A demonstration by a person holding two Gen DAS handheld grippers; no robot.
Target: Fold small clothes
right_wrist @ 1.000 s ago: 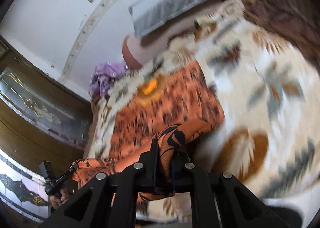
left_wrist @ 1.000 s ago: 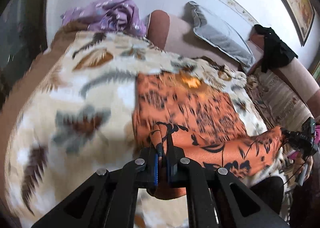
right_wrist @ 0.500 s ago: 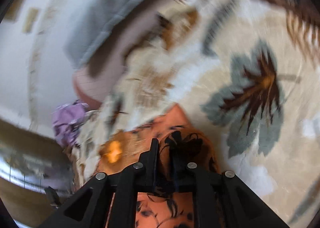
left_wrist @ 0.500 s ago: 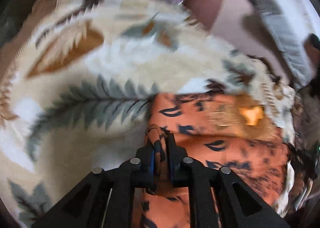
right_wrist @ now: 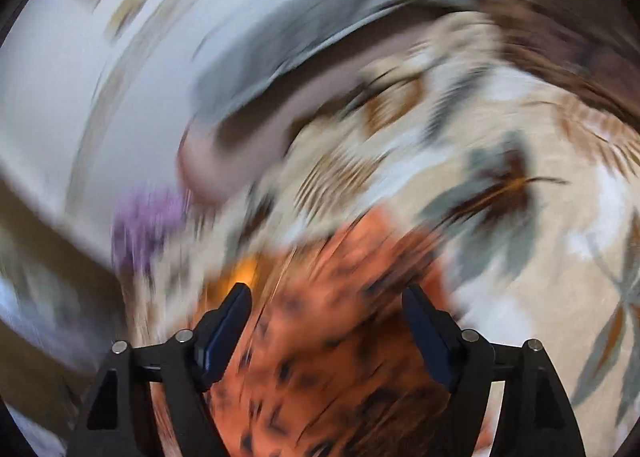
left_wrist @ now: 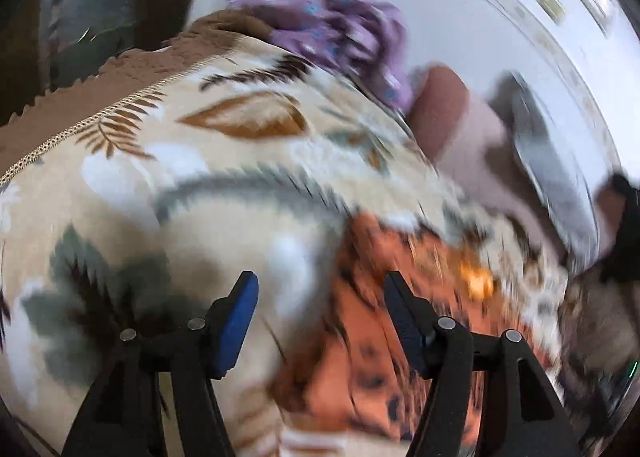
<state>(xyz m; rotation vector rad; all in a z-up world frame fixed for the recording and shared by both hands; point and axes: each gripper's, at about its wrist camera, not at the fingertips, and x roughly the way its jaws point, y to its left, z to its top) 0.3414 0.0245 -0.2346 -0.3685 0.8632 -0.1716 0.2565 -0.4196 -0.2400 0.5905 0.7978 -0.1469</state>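
The orange patterned garment (left_wrist: pixel 360 321) lies flat on the leaf-print blanket (left_wrist: pixel 168 193), away from its brown edge; blur hides its long axis; the left gripper (left_wrist: pixel 320 313) and right gripper (right_wrist: pixel 326 321) hang spread wide above it, holding nothing.

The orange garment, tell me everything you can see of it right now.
The orange garment is thin-looking printed cloth, orange with dark leafy markings and one bright yellow-orange patch. It lies spread on the floral blanket, not lifted. Neither gripper holds it: the left gripper and right gripper both hang open above it, fingers wide apart. Motion blur hides seams, edges and how many layers it has.
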